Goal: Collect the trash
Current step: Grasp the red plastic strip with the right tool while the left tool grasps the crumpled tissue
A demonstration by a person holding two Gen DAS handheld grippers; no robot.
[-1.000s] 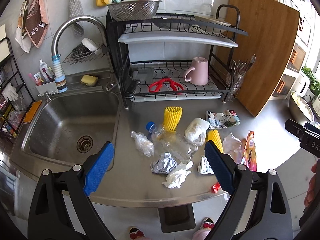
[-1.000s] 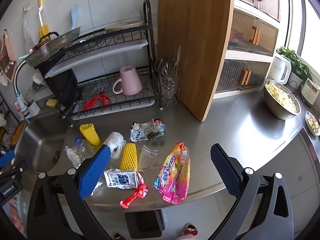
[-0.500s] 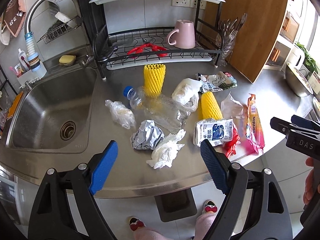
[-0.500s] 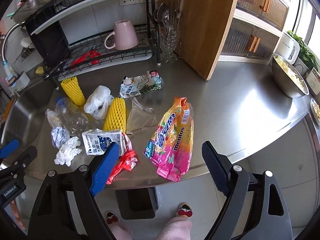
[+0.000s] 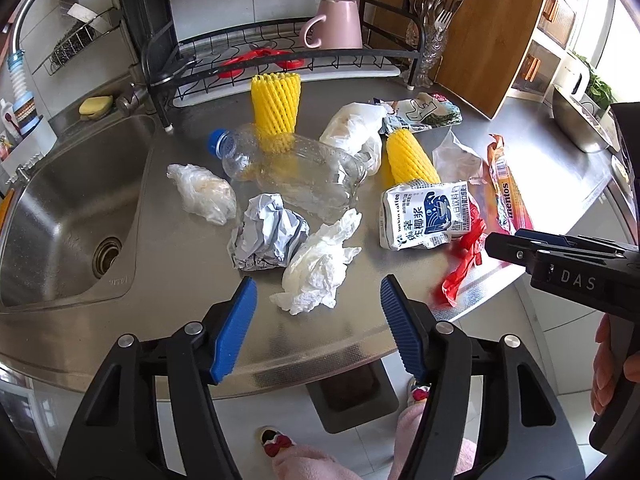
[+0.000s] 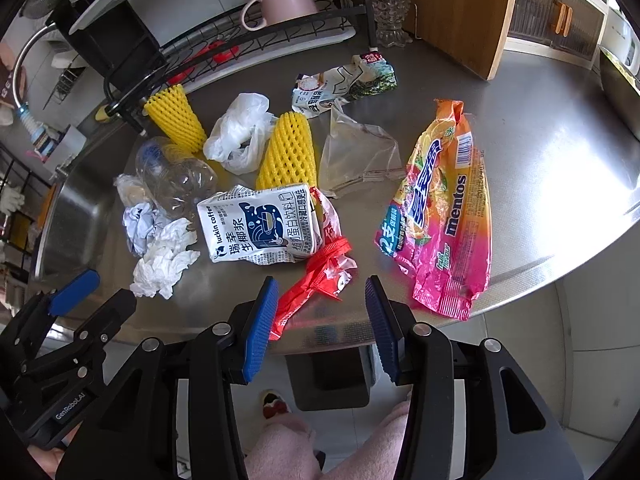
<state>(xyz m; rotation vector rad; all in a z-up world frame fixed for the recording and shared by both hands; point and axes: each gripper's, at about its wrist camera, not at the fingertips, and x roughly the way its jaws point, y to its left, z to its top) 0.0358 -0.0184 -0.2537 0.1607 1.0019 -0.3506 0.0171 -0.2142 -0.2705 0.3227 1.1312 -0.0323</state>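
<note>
Trash lies scattered on the steel counter (image 5: 352, 332). My left gripper (image 5: 318, 294) is open and empty, its jaws on either side of a crumpled white tissue (image 5: 320, 268) at the front edge. Behind that are a foil ball (image 5: 266, 236), a clear bottle (image 5: 292, 172), a Luckin coffee carton (image 5: 426, 214) and yellow foam nets (image 5: 275, 106). My right gripper (image 6: 320, 294) is open and empty, just in front of a red wrapper (image 6: 316, 280). A pink Mentos bag (image 6: 444, 208) lies to its right.
A sink (image 5: 68, 208) is at the left, a dish rack (image 5: 280, 56) with a pink mug (image 5: 336, 24) at the back, and a wooden board (image 5: 476, 20) at the back right. A dark bin (image 6: 330, 376) stands on the floor below the counter edge.
Both grippers have moved down and forward toward the counter, so the trash looks much closer. Both have stayed open.
</note>
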